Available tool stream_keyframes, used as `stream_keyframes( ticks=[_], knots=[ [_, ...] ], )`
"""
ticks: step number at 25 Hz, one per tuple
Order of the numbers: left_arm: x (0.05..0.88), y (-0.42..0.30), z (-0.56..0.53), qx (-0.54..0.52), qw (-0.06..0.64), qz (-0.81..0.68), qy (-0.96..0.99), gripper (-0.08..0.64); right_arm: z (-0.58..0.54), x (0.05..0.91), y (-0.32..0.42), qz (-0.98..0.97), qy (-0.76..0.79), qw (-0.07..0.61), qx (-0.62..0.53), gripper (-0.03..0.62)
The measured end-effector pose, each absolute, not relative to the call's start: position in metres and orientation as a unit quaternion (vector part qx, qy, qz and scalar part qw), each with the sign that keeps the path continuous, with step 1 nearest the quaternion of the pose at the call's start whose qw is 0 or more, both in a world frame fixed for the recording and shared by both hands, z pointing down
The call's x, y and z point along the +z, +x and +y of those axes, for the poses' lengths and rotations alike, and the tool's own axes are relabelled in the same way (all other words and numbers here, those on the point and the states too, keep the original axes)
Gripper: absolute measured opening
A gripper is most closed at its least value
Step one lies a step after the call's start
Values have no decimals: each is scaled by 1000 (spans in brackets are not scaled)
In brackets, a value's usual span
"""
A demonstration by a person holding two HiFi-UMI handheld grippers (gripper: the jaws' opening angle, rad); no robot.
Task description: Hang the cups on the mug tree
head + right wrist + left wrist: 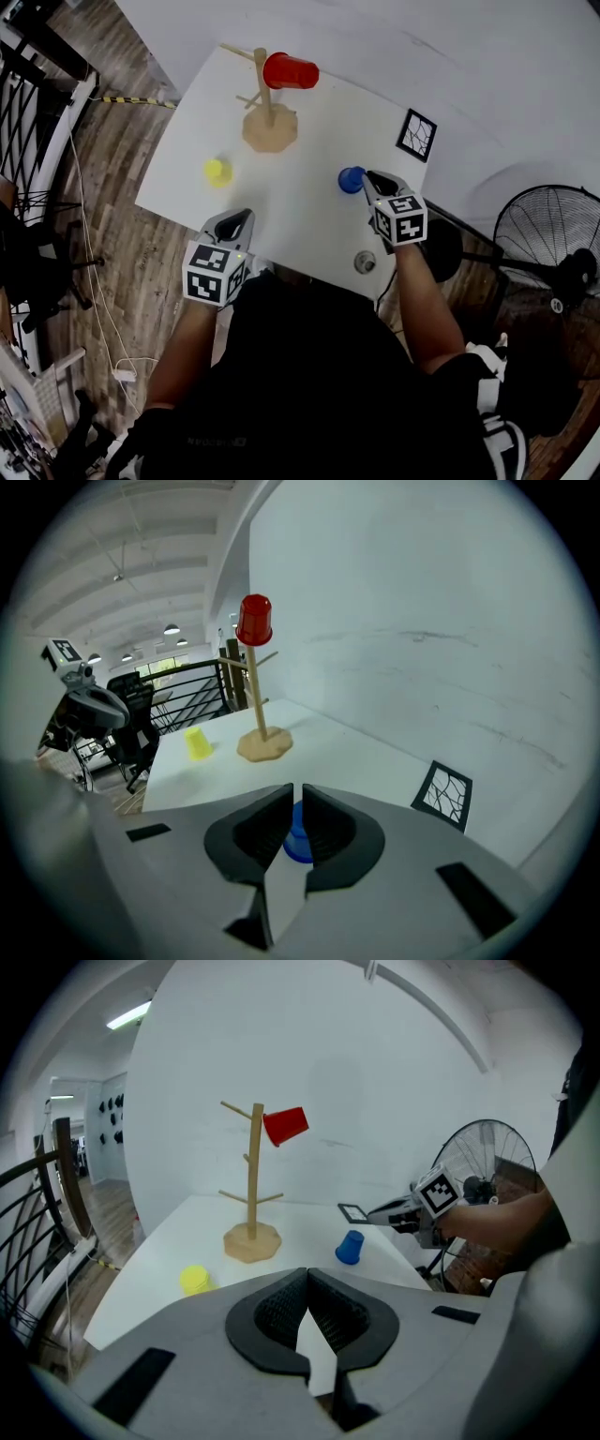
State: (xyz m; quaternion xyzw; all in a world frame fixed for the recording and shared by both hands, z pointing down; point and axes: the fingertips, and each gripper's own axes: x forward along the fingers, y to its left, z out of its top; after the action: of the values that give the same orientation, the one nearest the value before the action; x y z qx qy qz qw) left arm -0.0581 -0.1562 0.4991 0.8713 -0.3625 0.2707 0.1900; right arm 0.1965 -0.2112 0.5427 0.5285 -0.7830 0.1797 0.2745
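Observation:
A wooden mug tree [269, 122] [253, 1185] [253, 696] stands at the far side of the white table [309, 225]. A red cup [290, 71] [285, 1125] [254, 620] hangs on its top peg. To the tree's left a yellow cup [217, 172] [194, 1279] [197, 743] stands upside down. A blue cup [351, 179] [349, 1248] [298, 841], also upside down, sits just beyond my right gripper [370, 176] [292, 789], which is shut and empty; the cup shows past its tips. My left gripper [239, 217] [307, 1274] is shut and empty above the table's near edge.
A black-and-white marker card [416, 135] [442, 794] lies at the table's right side. A small grey round fitting [365, 262] sits at the near edge. A standing fan [544, 234] is right of the table, a black railing [28, 103] left. A white wall backs the table.

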Motion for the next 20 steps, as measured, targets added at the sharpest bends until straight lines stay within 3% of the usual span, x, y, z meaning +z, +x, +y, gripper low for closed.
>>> stream_keyframes(
  ticks=[7, 12, 20],
  knots=[
    [503, -58, -156, 274, 194, -365, 868, 15, -209, 580, 194, -771, 516, 317, 198, 183],
    [506, -62, -153, 277, 199, -370, 864, 15, -214, 599, 191, -766, 507, 338, 204, 238],
    [508, -71, -148, 278, 209, -382, 856, 15, -226, 618, 195, -753, 505, 372, 199, 255]
  ],
)
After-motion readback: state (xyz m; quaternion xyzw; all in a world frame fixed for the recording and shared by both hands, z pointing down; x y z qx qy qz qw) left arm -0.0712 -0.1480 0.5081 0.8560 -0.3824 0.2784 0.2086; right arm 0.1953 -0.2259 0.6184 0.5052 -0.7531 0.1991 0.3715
